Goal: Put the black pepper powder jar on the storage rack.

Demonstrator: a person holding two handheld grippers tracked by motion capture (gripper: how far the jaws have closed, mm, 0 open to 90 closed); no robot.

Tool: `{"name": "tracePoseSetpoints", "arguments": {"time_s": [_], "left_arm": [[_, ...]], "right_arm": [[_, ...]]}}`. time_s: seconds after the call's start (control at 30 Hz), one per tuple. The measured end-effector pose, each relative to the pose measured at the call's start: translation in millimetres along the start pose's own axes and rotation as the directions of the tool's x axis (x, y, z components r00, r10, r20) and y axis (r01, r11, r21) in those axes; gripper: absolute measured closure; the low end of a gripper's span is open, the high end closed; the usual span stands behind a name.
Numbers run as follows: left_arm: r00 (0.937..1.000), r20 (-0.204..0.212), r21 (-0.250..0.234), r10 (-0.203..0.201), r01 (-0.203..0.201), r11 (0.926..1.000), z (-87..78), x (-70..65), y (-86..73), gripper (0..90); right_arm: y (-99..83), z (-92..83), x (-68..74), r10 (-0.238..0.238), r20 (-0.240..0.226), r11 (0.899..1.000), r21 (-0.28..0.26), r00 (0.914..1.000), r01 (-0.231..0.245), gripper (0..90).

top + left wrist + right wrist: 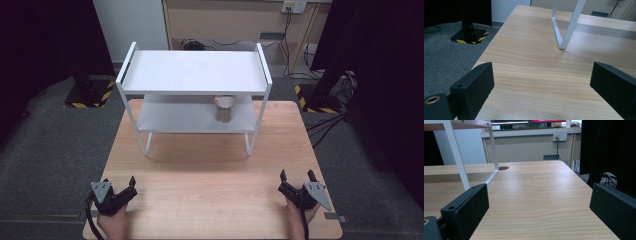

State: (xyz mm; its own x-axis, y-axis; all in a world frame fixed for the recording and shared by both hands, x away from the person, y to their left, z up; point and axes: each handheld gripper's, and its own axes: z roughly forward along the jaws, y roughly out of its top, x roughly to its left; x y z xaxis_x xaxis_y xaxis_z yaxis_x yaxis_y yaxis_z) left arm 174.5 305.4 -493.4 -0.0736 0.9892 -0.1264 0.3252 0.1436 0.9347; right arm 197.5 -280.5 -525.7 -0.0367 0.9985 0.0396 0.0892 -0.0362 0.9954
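A white two-tier rack (195, 72) stands at the far half of the wooden table (210, 180). On its lower shelf, right of the middle, sits a small jar (224, 109) with a pale lid, partly hidden by the top shelf. My left gripper (120, 183) rests near the table's front left corner, open and holding nothing. My right gripper (297, 176) is near the front right corner, also open and holding nothing. In the left gripper view the gripper (541, 82) has its jaws wide apart over bare wood, with a rack leg (569, 27) ahead. The right gripper (539, 207) faces the table's right side.
The rack's right front leg (456, 157) stands to the left in the right gripper view. Grey carpet (45, 150) surrounds the table. A black stand on a striped base (90, 92) is at the far left, and cables (330, 90) lie at the far right.
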Motion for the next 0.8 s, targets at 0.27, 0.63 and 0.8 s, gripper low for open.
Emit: {"name": "tracePoseSetpoints", "arguments": {"time_s": [0.27,0.63,0.8], "left_arm": [[1.0,0.0,0.003,0.0,0.0,1.0,0.0,0.0,0.3,4.9],[0.9999,0.003,-0.024,-0.013,0.013,0.9996,-2.5,2.8,-2.7,6.2],[0.9996,0.017,-0.025,-0.021,0.022,0.9994,-2.3,5.2,-2.7,5.5]], "right_arm": [[0.5,0.3,-0.8,0.003,-0.006,1.0,0.004,1.0,-0.003,2.3],[1.1,-2.3,-0.5,0.019,-0.008,1.0,0.008,0.9998,-0.019,2.3],[2.6,-0.7,1.8,0.001,0.0,1.0,0.02,1.0,-0.001,2.3]]}}
